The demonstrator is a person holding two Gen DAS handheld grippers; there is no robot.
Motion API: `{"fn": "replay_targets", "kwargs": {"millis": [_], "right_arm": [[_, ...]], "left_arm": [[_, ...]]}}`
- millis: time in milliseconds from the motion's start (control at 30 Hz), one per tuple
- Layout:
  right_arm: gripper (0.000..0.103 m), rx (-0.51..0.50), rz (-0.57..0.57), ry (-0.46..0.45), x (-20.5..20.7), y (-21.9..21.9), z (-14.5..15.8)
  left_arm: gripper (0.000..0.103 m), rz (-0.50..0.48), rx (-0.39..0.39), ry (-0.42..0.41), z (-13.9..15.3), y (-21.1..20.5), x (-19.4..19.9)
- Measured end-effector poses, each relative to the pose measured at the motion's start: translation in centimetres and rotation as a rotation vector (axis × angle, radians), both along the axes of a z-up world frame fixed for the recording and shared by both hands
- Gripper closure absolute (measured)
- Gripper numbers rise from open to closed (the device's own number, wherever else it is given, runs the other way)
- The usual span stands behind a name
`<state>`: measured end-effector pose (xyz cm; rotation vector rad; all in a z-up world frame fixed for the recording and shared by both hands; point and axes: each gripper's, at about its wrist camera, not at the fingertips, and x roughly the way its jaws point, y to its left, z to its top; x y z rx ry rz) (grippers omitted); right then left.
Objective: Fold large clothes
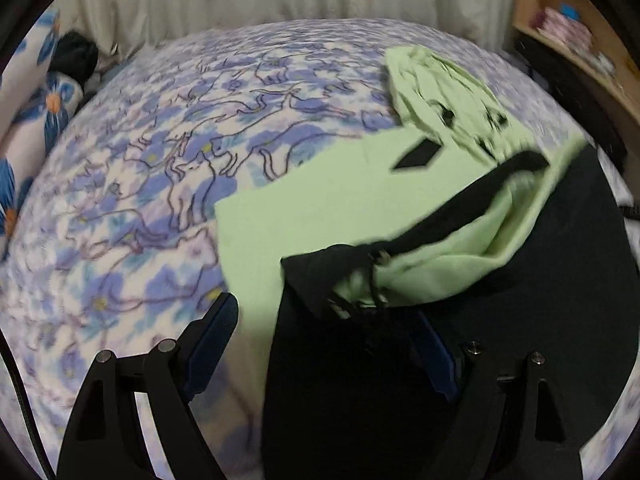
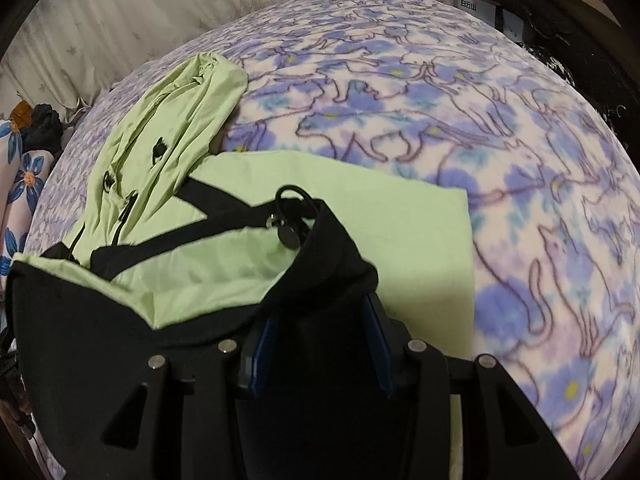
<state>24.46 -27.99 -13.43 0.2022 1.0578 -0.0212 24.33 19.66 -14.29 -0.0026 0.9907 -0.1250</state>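
A large black and light-green jacket [image 1: 520, 280] lies on the bed, its green lining and hood [image 1: 436, 80] spread toward the far side. My left gripper [image 1: 332, 328] is open; its right finger is partly under black fabric, its left finger [image 1: 212, 332] over the bedspread. In the right wrist view the jacket [image 2: 100, 340] fills the lower left, green hood [image 2: 180, 100] beyond. My right gripper [image 2: 316, 320] is shut on a fold of the black fabric near a drawstring toggle [image 2: 288, 232].
The bed is covered by a blue and purple cat-print blanket [image 1: 160, 160] [image 2: 520, 160]. Floral pillows [image 1: 36, 128] and a dark item [image 1: 76, 56] lie at the left. Curtains [image 2: 120, 8] hang behind. A wooden shelf [image 1: 580, 40] stands at the right.
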Motion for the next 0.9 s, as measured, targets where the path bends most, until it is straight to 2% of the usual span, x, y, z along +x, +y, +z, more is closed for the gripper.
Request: {"fn": "replay_targets", "kwargs": {"millis": [267, 467, 500, 533, 567, 633, 700, 767, 833, 900], "right_arm": [[0.06, 0.055, 0.008, -0.017, 2.7, -1.5, -0.4], [0.058, 0.111, 0.023, -0.011, 4.2, -1.7, -1.4], [0.057, 0.129, 0.018, -0.013, 4.3, -1.8, -1.6], [0.057, 0.139, 0.015, -0.018, 4.2, -1.9, -1.6], [0.057, 0.151, 0.011, -0.027, 4.1, -2.0, -1.8], [0.057, 0.157, 0.015, -0.04, 3.9, -2.0, -1.8], [0.062, 0.147, 0.021, -0.043, 3.8, -1.8, -1.8], [0.074, 0.103, 0.019, -0.043, 3.5, -1.5, -1.6], [0.087, 0.088, 0.01, -0.053, 2.8, -1.2, -1.3], [0.09, 0.065, -0.004, -0.073, 1.8, -0.8, -0.6]], "left_arm": [[0.019, 0.111, -0.163, 0.105, -2.6, 1.4, 4.8], [0.02, 0.135, -0.206, 0.084, -3.2, 1.9, 5.6], [0.024, 0.139, -0.21, 0.073, -3.2, 2.0, 5.6], [0.037, 0.142, -0.211, 0.062, -3.1, 2.0, 5.6], [0.045, 0.144, -0.21, 0.051, -3.1, 2.0, 5.5], [0.075, 0.173, -0.193, 0.039, -3.0, 2.2, 5.4], [0.091, 0.203, -0.207, 0.038, -2.9, 2.8, 5.2], [0.096, 0.234, -0.234, 0.043, -2.9, 3.6, 5.0], [0.099, 0.271, -0.229, 0.046, -2.6, 4.1, 4.6], [0.101, 0.295, -0.206, 0.044, -2.0, 4.3, 4.0]]}}
